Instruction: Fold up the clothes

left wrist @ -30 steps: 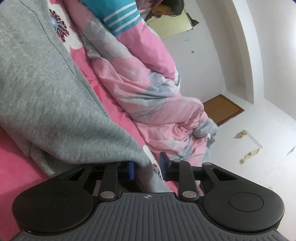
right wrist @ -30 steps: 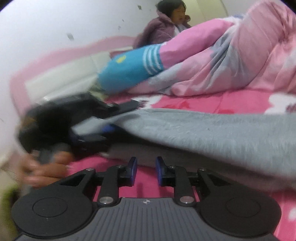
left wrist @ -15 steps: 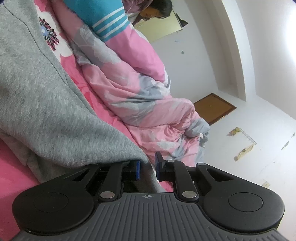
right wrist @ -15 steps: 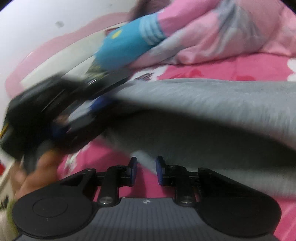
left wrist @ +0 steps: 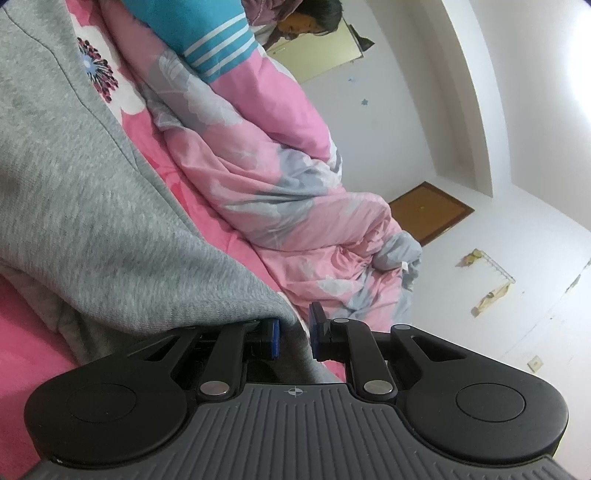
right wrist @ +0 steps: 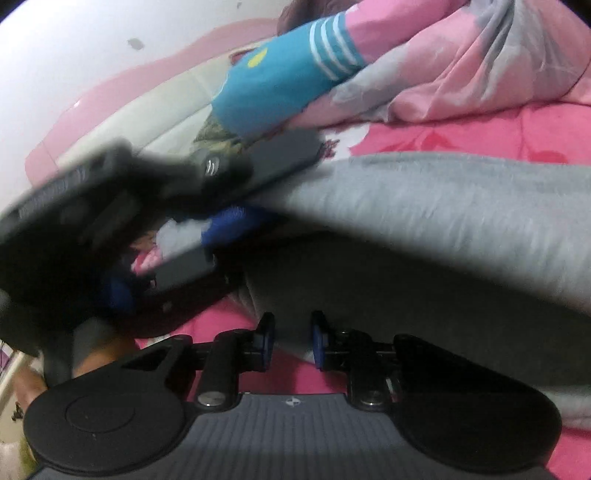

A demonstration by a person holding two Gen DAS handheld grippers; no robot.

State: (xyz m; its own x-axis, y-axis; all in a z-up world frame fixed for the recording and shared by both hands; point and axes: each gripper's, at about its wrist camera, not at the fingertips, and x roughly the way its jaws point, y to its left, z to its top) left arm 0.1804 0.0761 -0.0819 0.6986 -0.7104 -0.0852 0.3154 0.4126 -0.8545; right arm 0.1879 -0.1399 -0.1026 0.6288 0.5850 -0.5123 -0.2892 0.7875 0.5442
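A grey sweatshirt (left wrist: 74, 206) lies on the pink bed and fills the left of the left wrist view. My left gripper (left wrist: 294, 334) is shut on a folded edge of it, with grey cloth bunched between the blue pads. In the right wrist view the same grey sweatshirt (right wrist: 424, 206) is lifted in a fold across the frame. My right gripper (right wrist: 293, 338) sits low under that fold, jaws a narrow gap apart with grey cloth at the pads. The left gripper (right wrist: 229, 221) shows there blurred, gripping the garment's edge.
A crumpled pink and grey floral duvet (left wrist: 288, 192) lies along the far side of the bed. A teal striped cushion (right wrist: 280, 77) rests on it. A person (left wrist: 306, 18) sits by the wall. The pink bed sheet (right wrist: 480, 133) lies beyond the sweatshirt.
The left gripper has swung closer to the right wrist camera with the sweatshirt edge, raising the fold. The right gripper has moved in under the lifted cloth.
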